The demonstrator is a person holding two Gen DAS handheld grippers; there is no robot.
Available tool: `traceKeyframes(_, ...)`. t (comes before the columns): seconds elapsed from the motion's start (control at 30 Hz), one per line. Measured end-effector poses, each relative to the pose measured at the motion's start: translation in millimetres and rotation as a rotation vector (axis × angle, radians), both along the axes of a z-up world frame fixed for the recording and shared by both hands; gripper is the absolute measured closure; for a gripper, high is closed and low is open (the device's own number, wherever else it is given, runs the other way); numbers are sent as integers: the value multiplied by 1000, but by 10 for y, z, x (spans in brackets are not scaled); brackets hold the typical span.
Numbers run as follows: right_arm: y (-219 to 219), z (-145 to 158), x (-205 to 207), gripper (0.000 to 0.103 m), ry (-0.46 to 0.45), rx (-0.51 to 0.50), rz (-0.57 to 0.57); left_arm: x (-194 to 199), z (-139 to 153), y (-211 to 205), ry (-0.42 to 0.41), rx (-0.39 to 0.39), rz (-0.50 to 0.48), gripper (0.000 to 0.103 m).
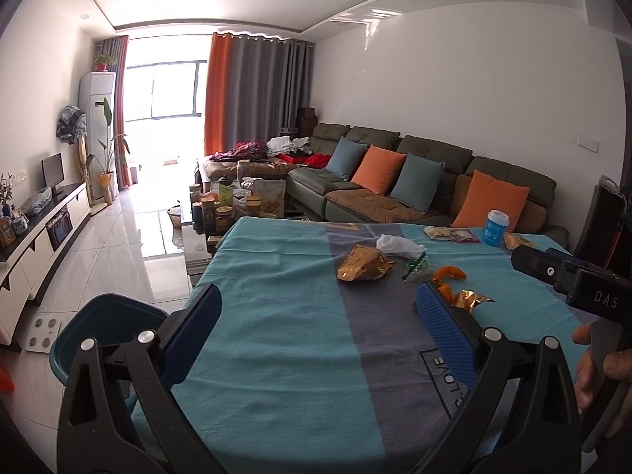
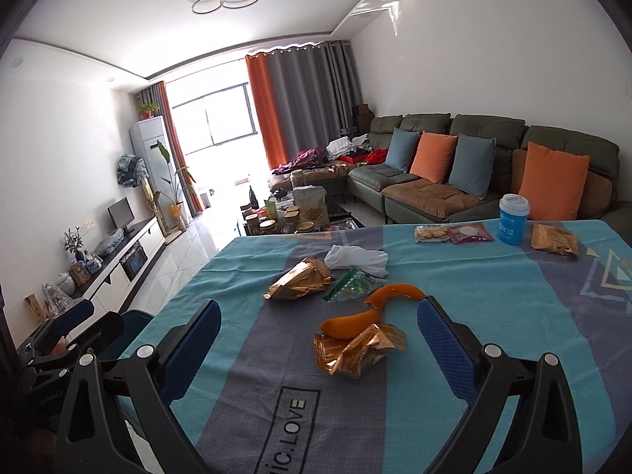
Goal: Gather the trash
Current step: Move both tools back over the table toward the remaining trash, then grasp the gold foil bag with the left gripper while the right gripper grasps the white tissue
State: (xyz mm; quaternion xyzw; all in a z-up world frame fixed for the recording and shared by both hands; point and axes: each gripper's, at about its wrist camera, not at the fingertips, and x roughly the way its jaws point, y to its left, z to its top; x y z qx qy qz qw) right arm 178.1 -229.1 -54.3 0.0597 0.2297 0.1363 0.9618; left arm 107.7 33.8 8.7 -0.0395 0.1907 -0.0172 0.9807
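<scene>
Both grippers hover wide apart over the table (image 2: 493,316), holding nothing: the left gripper (image 1: 316,328) above bare cloth, the right gripper (image 2: 320,339) framing a crumpled gold wrapper (image 2: 357,349) that touches an orange peel (image 2: 371,312). Farther off lie a gold bag (image 2: 298,284), a white tissue (image 2: 355,258) and a blue cup (image 2: 512,219).

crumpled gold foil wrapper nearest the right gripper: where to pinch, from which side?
Probably pinch the raised crumpled ridge of the gold foil wrapper, from above with the right gripper, already open astride it. It lies low on the tablecloth, touching the orange peel behind, so grip its near half.
</scene>
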Motion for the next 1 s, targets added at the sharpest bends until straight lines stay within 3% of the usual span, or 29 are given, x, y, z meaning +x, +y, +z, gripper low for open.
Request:
traceKeyframes(0.4, -391, -142, -391, 7, -20, 13, -112, 9, -1, -247, -6, -23, -56, 6)
traceKeyframes(1.0, -231, -139, -594, 7, -46, -72, -128, -66, -45, -280, -6, 7, -87, 6)
